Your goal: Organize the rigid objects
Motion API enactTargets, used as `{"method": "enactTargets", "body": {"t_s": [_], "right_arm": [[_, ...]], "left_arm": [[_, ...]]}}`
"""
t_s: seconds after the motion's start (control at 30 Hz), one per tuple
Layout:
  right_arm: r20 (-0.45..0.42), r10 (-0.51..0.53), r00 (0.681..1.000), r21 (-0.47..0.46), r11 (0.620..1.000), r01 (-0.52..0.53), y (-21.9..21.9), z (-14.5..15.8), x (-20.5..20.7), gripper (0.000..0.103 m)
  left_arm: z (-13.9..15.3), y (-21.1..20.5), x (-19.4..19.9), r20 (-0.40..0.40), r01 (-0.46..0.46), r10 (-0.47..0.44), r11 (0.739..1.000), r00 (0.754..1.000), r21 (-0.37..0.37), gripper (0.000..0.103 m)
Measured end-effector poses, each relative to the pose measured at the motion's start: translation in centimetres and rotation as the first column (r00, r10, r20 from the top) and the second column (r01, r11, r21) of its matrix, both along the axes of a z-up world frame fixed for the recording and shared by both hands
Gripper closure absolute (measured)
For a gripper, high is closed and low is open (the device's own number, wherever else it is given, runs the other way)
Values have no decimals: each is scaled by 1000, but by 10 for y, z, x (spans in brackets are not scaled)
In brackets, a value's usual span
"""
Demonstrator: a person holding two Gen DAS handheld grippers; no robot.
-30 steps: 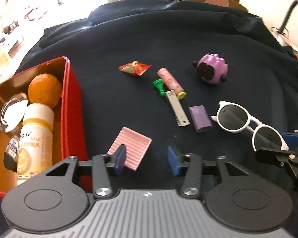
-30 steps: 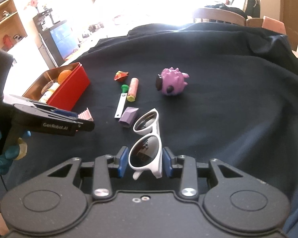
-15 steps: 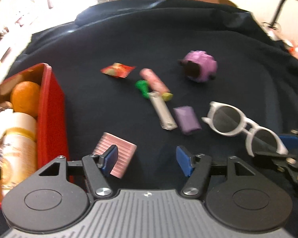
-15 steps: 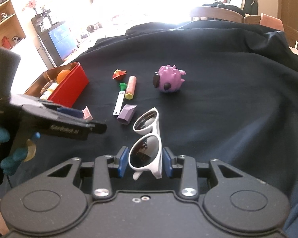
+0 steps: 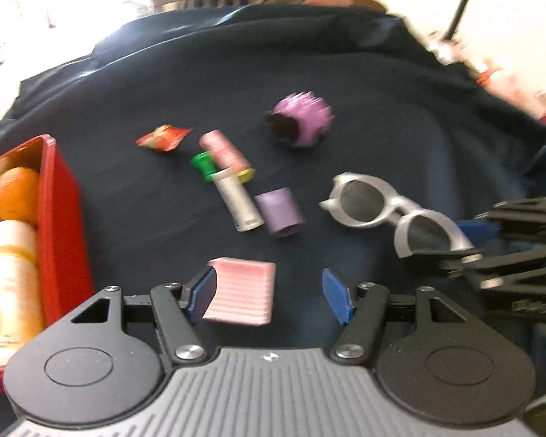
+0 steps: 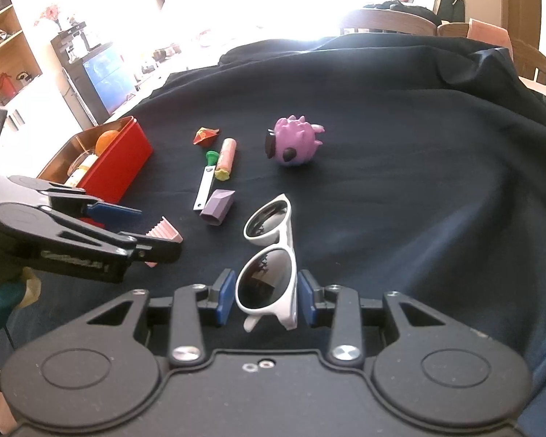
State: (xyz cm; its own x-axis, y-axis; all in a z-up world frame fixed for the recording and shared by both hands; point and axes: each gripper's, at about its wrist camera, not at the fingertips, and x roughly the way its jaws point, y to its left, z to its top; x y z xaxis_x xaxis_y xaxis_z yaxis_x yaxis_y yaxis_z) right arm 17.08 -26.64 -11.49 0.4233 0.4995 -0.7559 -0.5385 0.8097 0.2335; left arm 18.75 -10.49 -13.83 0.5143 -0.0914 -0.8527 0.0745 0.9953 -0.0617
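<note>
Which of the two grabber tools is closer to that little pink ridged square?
The left. The left gripper has the pink ridged square between its open fingers, against one pad. The right gripper sits off to the side, straddling one lens of the white sunglasses.

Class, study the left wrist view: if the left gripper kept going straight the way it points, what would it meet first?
Most likely the pink ribbed piece, lying between the left gripper's open jaws, nearer one pad; depth is uncertain.

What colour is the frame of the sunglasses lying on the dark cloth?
White, with dark lenses: the round plastic sunglasses show best in the right wrist view.
</note>
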Motion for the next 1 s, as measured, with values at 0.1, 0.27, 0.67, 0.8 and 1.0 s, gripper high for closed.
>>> {"method": "enactTargets", "body": {"t_s": [0.1, 0.27, 0.67, 0.8, 1.0], "right_arm": [[-1, 2, 1000, 2, 1000, -2, 0, 0, 0, 66], [-1, 1, 1000, -3, 1000, -1, -1, -1, 0, 66], [13, -7, 1000, 3, 1000, 7, 0, 2, -4, 67], [12, 8, 1000, -10, 1000, -8, 2, 3, -6, 67], [-6, 1, 1000, -8, 1000, -1, 1, 0, -5, 67]], "left_arm": [[-11, 8, 4, -34, -35, 36, 999, 999, 26, 39], [-14, 6, 4, -7, -17, 17, 998, 1000, 58, 51], [-6, 7, 4, 8, -30, 29, 999, 1000, 39, 93], [-5, 9, 4, -5, -32, 32, 999, 999, 31, 93], [6, 9, -1, 3, 14, -15, 999, 1000, 35, 92]]}}
